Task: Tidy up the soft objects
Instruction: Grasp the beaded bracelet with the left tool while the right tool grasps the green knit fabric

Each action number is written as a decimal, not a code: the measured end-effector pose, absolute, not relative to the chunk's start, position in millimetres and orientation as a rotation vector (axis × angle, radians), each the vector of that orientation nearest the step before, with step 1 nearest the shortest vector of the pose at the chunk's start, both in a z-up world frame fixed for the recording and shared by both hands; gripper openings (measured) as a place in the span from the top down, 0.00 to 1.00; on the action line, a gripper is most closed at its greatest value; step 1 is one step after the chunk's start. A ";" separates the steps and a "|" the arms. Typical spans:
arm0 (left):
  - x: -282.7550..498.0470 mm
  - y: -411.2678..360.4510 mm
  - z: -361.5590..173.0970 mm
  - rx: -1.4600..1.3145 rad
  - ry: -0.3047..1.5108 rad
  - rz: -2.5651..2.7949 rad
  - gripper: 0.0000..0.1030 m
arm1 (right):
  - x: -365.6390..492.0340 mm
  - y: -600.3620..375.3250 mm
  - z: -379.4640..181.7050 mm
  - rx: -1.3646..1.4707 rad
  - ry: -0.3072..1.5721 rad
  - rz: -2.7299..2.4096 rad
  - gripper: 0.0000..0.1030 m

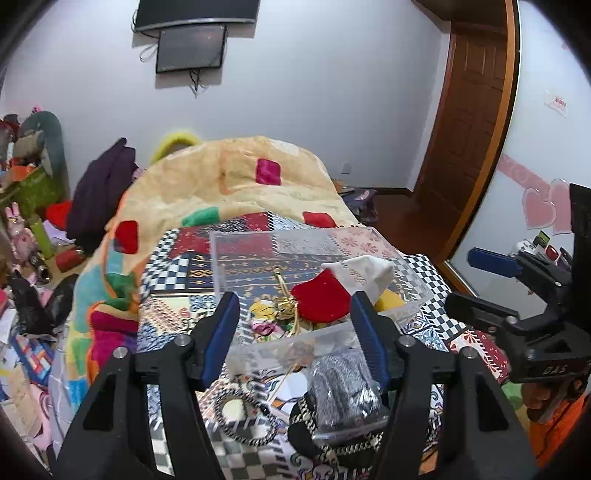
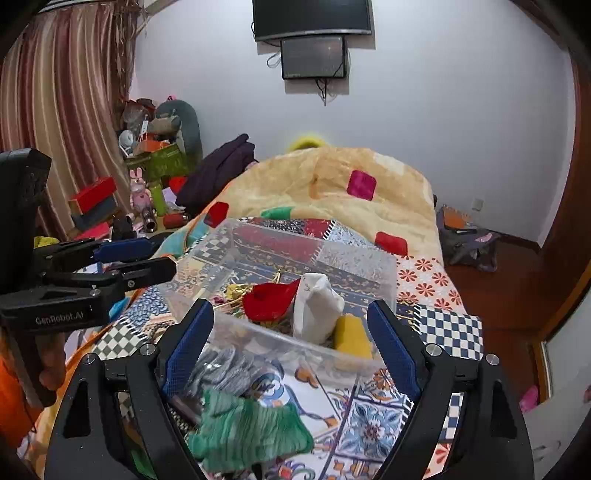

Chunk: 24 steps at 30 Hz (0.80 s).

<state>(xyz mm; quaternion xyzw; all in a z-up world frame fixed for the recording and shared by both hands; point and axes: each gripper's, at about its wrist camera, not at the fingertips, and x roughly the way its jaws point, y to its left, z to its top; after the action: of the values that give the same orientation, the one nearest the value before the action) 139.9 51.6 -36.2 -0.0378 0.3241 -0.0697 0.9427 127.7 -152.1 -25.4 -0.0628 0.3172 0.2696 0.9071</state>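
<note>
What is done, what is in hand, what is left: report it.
Done: red pouch, white pouch and yellow cloth lie in the bin. In hand: nothing; left gripper and right gripper are open. Left: green cloth and grey bag on the bed.

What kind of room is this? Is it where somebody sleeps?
Most likely a bedroom. There is a bed covered with a patchwork quilt, a thick blanket heaped at its far end, and a dark screen on the wall above. Toys and boxes are piled in the corner.
</note>
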 end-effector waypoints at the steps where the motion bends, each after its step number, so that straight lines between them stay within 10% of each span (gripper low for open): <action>1: 134.2 52.1 -34.7 -0.067 0.656 -0.130 0.35 | 123.1 -154.2 -24.1 -0.127 0.649 0.558 0.19; 10: 107.1 62.9 -54.8 -0.011 0.691 -0.038 0.14 | 98.4 -161.0 -39.3 -0.137 0.687 0.558 0.18; 20: 104.1 88.0 -118.6 -0.022 0.850 0.036 0.15 | 92.2 -160.7 -88.0 -0.100 0.835 0.588 0.18; 24: 112.9 92.0 -137.3 -0.036 0.893 0.051 0.31 | 93.2 -159.9 -101.7 -0.077 0.882 0.602 0.19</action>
<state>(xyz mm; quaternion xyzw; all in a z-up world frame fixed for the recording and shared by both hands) 112.9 92.0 -137.3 -0.0173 0.4315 0.0246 0.9016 93.2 -159.9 -101.7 -0.0369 0.4200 0.2869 0.8602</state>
